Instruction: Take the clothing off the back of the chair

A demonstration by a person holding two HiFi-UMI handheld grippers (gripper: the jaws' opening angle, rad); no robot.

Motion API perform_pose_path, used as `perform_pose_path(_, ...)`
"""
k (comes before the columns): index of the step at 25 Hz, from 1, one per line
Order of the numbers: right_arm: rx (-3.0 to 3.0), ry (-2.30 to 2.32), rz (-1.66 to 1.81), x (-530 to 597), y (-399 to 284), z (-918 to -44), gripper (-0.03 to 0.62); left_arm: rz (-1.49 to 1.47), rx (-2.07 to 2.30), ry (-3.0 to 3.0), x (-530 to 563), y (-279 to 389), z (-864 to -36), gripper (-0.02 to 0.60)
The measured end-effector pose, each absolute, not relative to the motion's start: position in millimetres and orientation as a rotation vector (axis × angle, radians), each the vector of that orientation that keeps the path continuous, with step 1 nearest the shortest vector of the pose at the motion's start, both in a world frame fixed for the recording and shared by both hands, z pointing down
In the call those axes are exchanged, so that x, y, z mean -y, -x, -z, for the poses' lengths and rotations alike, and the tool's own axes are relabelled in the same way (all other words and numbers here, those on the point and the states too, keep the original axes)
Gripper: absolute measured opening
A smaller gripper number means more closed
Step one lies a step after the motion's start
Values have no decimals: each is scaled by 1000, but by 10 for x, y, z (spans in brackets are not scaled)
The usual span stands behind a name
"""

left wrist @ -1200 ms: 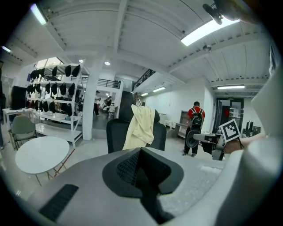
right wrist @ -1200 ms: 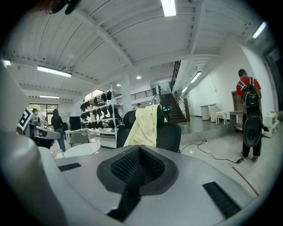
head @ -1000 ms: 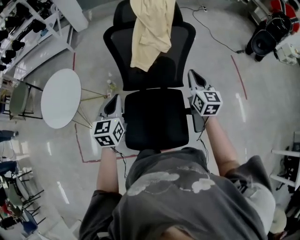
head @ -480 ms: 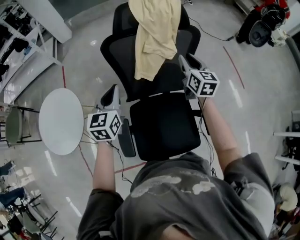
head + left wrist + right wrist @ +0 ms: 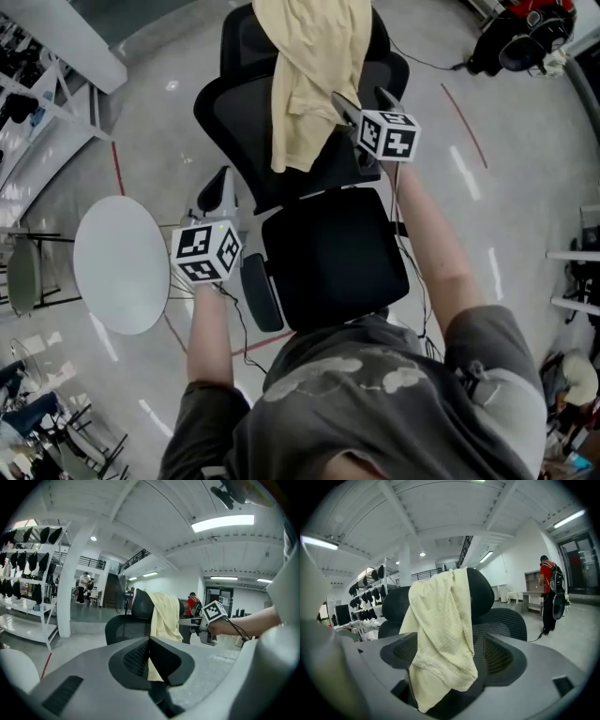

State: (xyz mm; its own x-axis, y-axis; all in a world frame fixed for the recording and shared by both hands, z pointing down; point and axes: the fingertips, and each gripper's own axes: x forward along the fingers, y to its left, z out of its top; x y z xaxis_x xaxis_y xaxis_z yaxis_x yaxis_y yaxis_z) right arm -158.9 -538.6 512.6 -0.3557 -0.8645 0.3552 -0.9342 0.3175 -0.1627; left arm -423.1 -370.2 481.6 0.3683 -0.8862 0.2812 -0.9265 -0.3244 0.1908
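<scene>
A pale yellow cloth (image 5: pixel 314 66) hangs over the headrest and mesh back of a black office chair (image 5: pixel 234 122). My right gripper (image 5: pixel 364 101) is up at the chair back, by the cloth's lower right edge. Its jaws have just been opening and now stand wide; in the right gripper view the cloth's (image 5: pixel 440 634) lower end hangs between them, and the pads do not press on it. My left gripper (image 5: pixel 220 187) is lower, off the chair's left side, apart from the cloth. In the left gripper view its jaws (image 5: pixel 149 641) meet with nothing between them.
A round white table (image 5: pixel 122 262) stands left of the chair. The chair's left armrest (image 5: pixel 258 291) lies by my left forearm. Shelving racks (image 5: pixel 37 84) line the far left, black and red gear (image 5: pixel 525 37) sits at the top right. A person in red (image 5: pixel 548 592) stands far off.
Both grippers moved forward toward the chair back. The right one went from beside the seat up to the cloth's lower edge, and its jaws went from shut to wide open.
</scene>
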Motion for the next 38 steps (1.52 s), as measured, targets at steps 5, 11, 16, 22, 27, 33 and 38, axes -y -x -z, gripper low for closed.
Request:
perform_pose_path(5, 2396, -1661, -531, 5759, 1691, -5133, 407, -177, 1586, -2303, 3851, 4246, -4934, -2)
perform_pose_path(11, 2393, -1593, -475, 5966, 1815, -5110, 405, -189, 1564, -2298, 3875, 4194, -4995, -2)
perform_pose_path(16, 2431, -1564, -478, 5975, 1908, -5060, 403, -175, 1555, -2291, 3840, 4177, -5026, -2)
perform_pose_path(22, 2386, -1512, -468, 5968, 2001, -5090, 122, -179, 1560, -2287, 3793, 4167, -5099, -2)
perform_pose_path(27, 2398, -1439, -446, 5827, 2110, -4918, 35, -180, 1561, -2299, 3742, 4231, -5033, -2)
perform_pose_path(33, 2452, -1325, -191, 5546, 2144, -4544, 31, -145, 1582, -2316, 3700, 4207, -4867, -2)
perform_pose_path(38, 2538, -1337, -109, 5413, 2026, -3946, 29, -109, 1631, -2318, 3627, 4169, -4620, -2)
